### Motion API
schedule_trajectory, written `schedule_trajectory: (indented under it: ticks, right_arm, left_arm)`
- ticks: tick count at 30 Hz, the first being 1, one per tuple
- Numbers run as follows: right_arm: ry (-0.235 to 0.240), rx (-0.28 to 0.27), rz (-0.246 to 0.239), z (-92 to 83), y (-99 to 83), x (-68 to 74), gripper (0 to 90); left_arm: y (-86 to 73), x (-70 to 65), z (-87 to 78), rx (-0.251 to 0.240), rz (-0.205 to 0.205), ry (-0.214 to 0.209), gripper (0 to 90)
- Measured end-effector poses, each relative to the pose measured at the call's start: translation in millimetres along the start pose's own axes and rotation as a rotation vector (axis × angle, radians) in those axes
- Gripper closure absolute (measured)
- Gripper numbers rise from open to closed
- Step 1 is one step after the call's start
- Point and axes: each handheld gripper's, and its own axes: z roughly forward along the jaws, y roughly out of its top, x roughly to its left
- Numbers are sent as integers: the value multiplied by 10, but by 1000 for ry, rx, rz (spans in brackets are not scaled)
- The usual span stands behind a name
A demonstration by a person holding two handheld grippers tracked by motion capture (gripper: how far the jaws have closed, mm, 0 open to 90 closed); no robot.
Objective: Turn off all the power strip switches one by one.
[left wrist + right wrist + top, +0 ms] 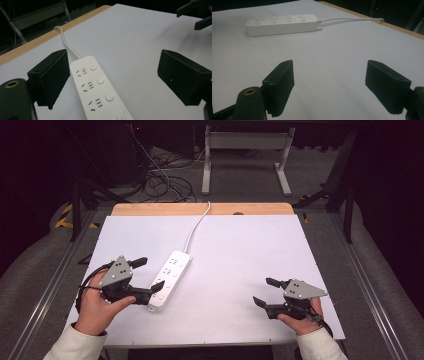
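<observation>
Both grippers hold their jaws wide apart, clamped on nothing. Beneath them lies the white table (240,250), its wooden edge (150,209) at the far side. On its left half rests the white power strip (169,279), angled, its cord (196,226) running off the far edge. At the strip's near end sits the left gripper (149,275), one jaw touching it or nearly so; the right gripper (265,291) rests well apart.

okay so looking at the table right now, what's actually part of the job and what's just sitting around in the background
Likely part of the job:
- white power strip with its cord
- left gripper, open beside the strip
- right gripper, open over bare table

Just lying about:
- tangled cables on the floor
- white metal stand beyond the table
</observation>
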Motion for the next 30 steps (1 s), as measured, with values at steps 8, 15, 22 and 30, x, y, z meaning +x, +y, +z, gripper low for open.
schedule_trajectory:
  ticks: [8,15,22,30]
  right_arm:
    - [19,-27,13,-10,-9,-10,195]
    - [33,-39,29,-18,-22,-31,182]
    - [33,-38,30,-20,-24,-34,182]
    - [33,-34,28,-20,-26,-35,182]
  left_arm:
    - [-272,14,-172,-23,-47,43,122]
    - [-578,-13,-249,-42,-44,66,120]
    - [-853,-28,-336,-18,-55,65,114]
    - [-1053,-9,-385,36,-135,84,120]
